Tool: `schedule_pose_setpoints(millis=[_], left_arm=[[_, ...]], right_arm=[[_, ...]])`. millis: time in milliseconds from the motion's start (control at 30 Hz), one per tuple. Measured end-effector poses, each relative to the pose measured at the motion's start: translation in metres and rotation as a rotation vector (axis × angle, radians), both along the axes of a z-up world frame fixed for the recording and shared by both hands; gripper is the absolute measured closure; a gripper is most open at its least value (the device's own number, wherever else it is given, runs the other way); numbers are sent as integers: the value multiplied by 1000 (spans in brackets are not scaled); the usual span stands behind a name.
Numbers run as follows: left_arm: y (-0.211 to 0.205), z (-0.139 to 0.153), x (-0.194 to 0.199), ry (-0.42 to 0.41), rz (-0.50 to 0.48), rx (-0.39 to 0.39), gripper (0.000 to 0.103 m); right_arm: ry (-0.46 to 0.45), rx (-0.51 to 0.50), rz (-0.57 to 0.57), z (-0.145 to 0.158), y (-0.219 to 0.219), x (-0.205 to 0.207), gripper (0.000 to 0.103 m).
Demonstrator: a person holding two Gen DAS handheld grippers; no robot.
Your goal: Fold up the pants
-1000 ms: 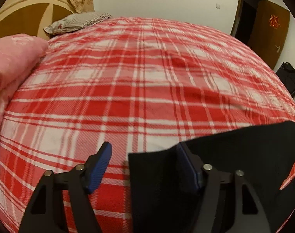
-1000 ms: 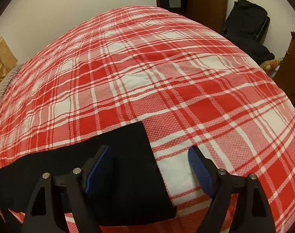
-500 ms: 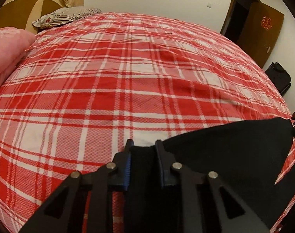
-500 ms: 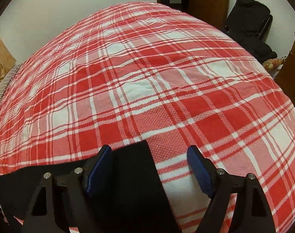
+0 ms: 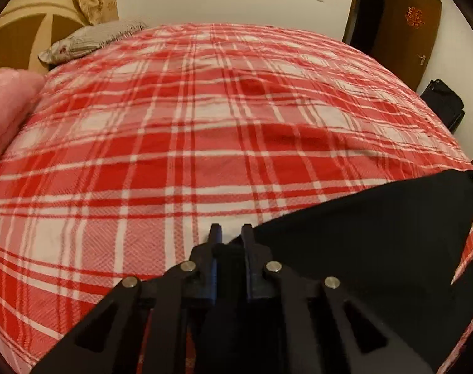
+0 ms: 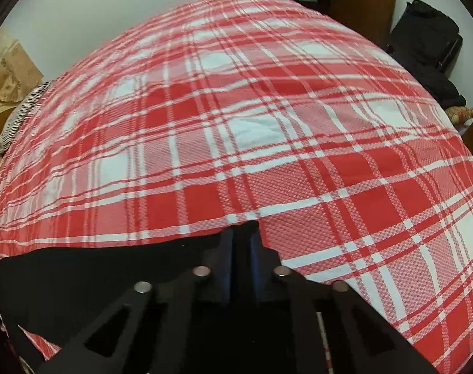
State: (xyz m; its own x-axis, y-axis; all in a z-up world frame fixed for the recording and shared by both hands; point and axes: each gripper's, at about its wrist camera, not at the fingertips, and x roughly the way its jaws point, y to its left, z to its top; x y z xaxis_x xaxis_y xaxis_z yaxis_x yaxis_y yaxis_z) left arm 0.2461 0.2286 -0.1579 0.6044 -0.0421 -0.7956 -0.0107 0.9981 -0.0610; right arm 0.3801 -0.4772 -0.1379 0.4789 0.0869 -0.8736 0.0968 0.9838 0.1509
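The pants [image 5: 361, 243] are black and lie at the near edge of the bed, on the red-and-white plaid bedspread [image 5: 205, 143]. The left gripper [image 5: 231, 237] is pressed together on one corner of the pants, with black cloth bunched between its two fingers. From this corner the fabric stretches taut toward the right side of the left wrist view. The right gripper [image 6: 241, 233] is likewise clamped on the opposite corner of the pants [image 6: 96, 268], with a small tip of cloth projecting past the fingers. From there the fabric runs toward the left side of the right wrist view. Both held corners appear raised slightly off the bedspread; the exact clearance cannot be determined.

Beyond the pants, the bedspread covers the bed to its far edge. A pink quilt [image 5: 5, 109] rests at the left edge of the bed. A striped pillow [image 5: 89, 37] lies at the far left corner, against the headboard [image 5: 27, 28]. Past the far right corner stand a brown door [image 5: 404, 31] and a black bag [image 6: 423, 40].
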Motion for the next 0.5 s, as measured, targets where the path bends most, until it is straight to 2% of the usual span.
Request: schedule_pose_setpoints(millis=[267,500], left_arm=[[1,37,-23,-132,-4,-4,91],[-1,66,-54,-252,-21,-29,91]], right_arm=[[-194,-42,2,56,6,-37,96],[-363,-53,20,101,0,-102,97]])
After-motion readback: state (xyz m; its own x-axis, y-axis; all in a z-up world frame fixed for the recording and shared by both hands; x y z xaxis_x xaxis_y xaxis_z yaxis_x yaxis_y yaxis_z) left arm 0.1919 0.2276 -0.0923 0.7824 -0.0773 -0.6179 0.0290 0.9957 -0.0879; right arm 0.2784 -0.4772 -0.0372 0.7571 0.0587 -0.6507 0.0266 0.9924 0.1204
